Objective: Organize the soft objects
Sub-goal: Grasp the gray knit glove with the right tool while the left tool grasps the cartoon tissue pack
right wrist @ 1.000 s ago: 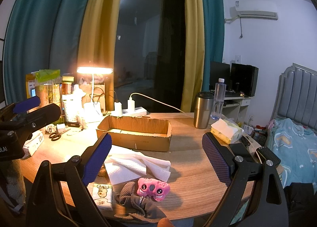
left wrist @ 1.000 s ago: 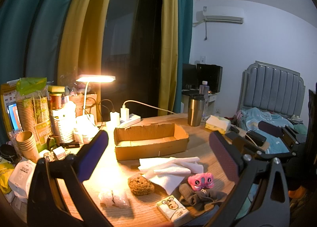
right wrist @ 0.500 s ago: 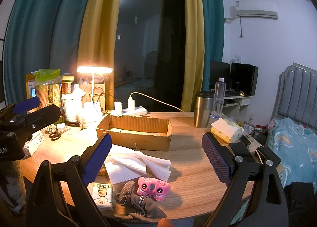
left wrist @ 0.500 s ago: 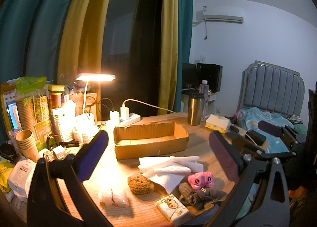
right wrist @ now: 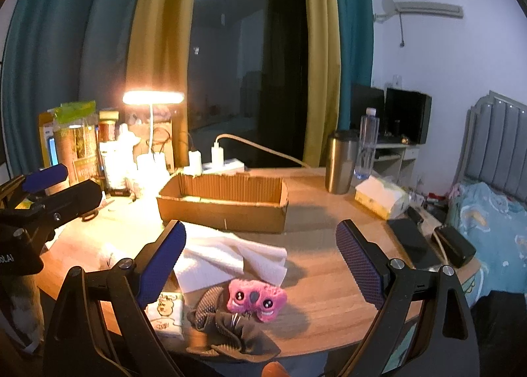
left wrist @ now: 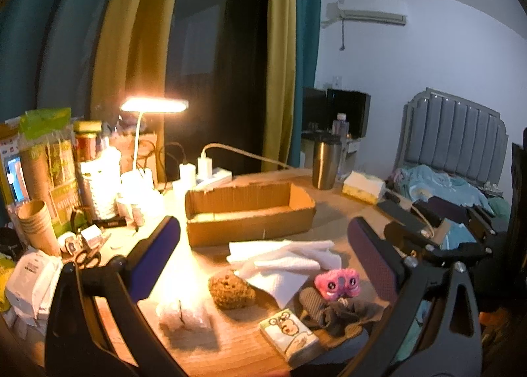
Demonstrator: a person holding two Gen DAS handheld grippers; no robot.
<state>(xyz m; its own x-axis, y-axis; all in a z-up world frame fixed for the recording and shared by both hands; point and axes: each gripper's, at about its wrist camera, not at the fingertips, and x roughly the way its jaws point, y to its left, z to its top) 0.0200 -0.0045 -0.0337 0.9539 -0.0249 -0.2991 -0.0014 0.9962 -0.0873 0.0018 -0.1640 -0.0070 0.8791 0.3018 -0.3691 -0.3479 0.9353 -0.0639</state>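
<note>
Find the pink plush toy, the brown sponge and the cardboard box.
pink plush toy [right wrist: 256, 299], right wrist view, middle of its face.
brown sponge [left wrist: 231, 289], left wrist view, centre of its top.
cardboard box [right wrist: 220, 214], right wrist view, its front wall.

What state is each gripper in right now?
Left gripper: jaws open, holding nothing.
Right gripper: jaws open, holding nothing.

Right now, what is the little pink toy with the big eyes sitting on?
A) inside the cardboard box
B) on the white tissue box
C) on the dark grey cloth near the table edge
C: the pink toy rests on the crumpled dark grey cloth, well outside the cardboard box.
</note>
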